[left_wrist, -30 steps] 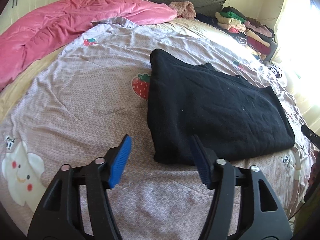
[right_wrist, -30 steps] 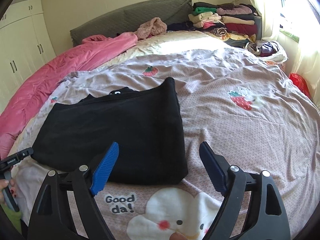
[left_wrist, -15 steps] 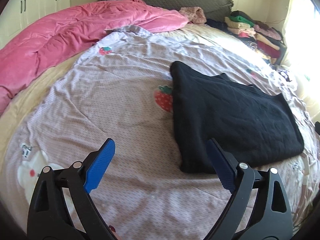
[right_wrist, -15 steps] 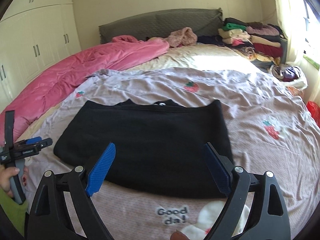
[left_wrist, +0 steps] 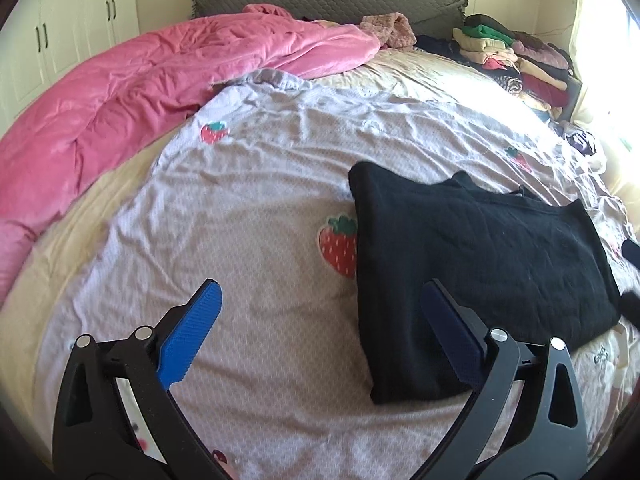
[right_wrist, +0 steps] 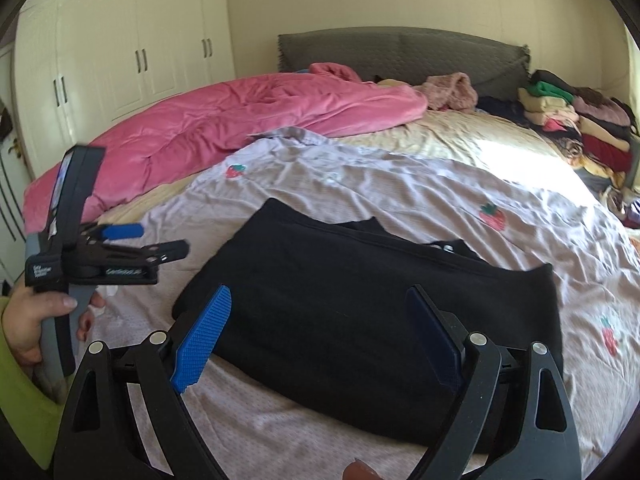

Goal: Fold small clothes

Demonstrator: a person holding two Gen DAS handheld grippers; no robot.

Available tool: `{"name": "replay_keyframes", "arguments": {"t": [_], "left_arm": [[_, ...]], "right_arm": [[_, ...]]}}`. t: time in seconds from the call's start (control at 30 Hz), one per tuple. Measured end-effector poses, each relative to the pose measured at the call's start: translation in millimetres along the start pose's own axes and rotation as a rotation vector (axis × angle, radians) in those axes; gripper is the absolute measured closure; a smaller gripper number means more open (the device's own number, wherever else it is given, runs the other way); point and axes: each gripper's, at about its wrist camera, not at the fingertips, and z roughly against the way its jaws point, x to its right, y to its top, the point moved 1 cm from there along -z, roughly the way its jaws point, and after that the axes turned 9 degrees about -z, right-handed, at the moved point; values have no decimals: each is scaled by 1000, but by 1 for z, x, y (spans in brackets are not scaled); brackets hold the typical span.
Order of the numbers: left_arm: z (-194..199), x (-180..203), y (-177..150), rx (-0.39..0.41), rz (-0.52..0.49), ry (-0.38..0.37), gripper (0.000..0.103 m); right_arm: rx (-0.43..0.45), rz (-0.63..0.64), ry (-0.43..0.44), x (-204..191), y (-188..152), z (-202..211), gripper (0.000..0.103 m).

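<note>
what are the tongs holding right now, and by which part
Nothing. The left tongs, jaws opening, and the right tongs both stand open over the bed, clear of the folded black garment.

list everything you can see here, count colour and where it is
black garment: one, black, folded flat on the sheet, near side of the bed
bedsheet: one, pale lilac with strawberry prints, spread over the bed
quilt: one, pink, bunched along the bed's left side
headboard: one, grey, far end
clothes stack: one pile, mixed colours, far right corner
wardrobe: cream doors, left wall
left gripper: blue pads, jaws opening, nothing between them
right gripper: blue pads, open above the garment
hand: one, holding the left gripper's handle
</note>
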Motion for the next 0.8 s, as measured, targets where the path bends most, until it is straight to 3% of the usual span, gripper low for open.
{"name": "replay_keyframes", "arguments": {"t": [0.4,0.67,0.8], "left_arm": [[-32,-12,53,-20,36,-24,9],[-67,-21,67,-44,168,-89,9],[-81,-18,63,-58,155,-82,9]], "right_arm": [[-116,112,71,-46,-15,-51,15],[-206,242,-5,-65,-49,-88,15],[-225,319,-48,-73,-66,-101,15]]}}
